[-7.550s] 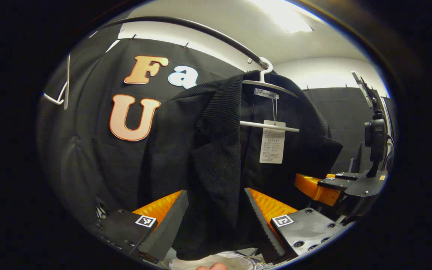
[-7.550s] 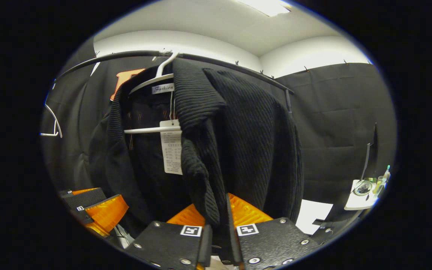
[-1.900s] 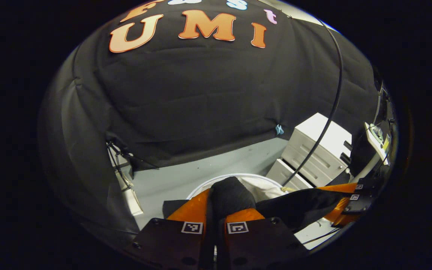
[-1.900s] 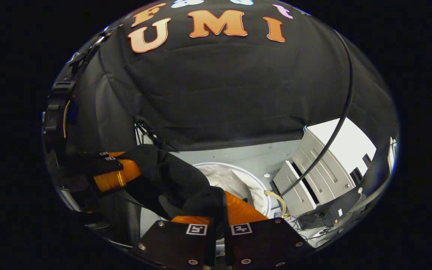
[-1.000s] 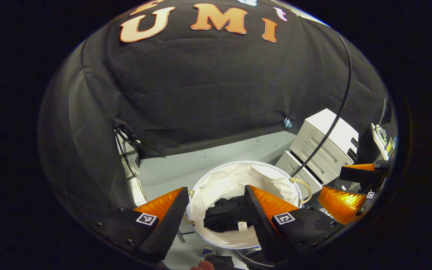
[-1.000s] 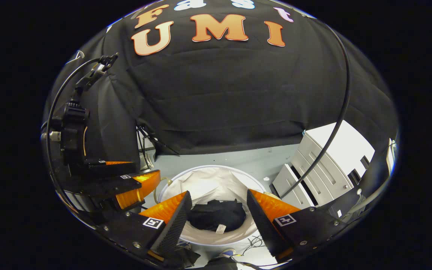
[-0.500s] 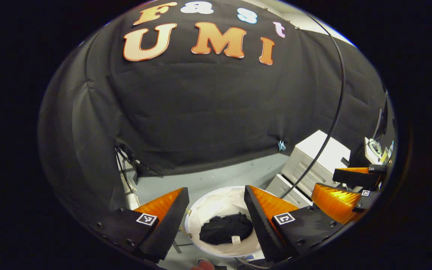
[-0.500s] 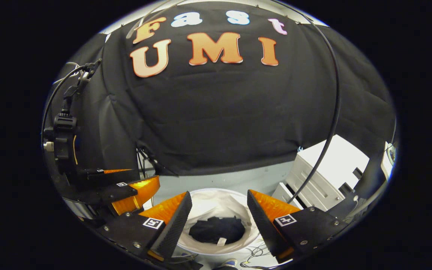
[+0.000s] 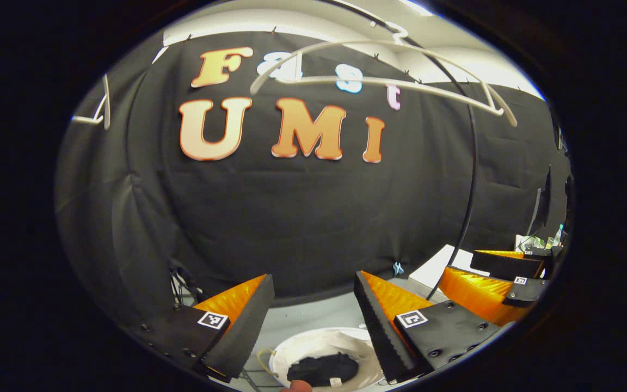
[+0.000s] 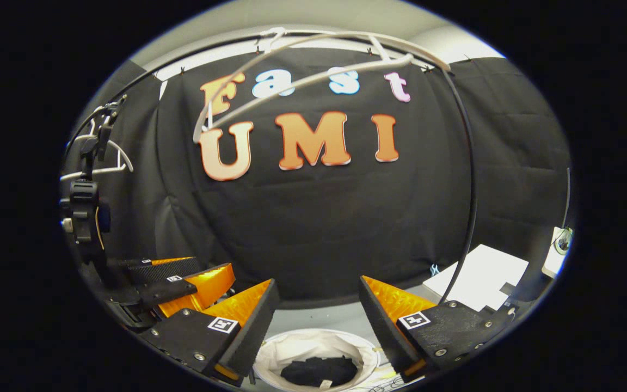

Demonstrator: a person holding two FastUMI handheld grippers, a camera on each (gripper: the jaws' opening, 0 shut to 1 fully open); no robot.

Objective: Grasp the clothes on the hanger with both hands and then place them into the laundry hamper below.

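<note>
The black jacket point(image 9: 321, 367) lies crumpled inside the white laundry hamper point(image 9: 297, 348) on the floor, low in the left gripper view. The right gripper view shows the same jacket point(image 10: 319, 371) in the hamper point(image 10: 365, 354). A bare white hanger point(image 9: 384, 81) hangs on the black rail above, and the hanger point(image 10: 313, 76) shows in the right gripper view too. My left gripper point(image 9: 313, 316) stands open high above the hamper, nothing between its fingers. My right gripper point(image 10: 319, 321) is open as well. The right gripper point(image 9: 501, 277) appears at the right of the left gripper view, the left gripper point(image 10: 183, 283) at the left of the right one.
A second white hanger point(image 10: 101, 163) hangs at the far left of the rail. A white drawer cabinet point(image 10: 482, 272) stands on the floor to the right of the hamper. The black rail's curved post point(image 9: 471, 179) runs down at the right. Cables lie by the hamper.
Both grippers let go of the jacket, which dropped into the hamper, and have since risen with jaws open. The bare hanger has come into sight at the top.
</note>
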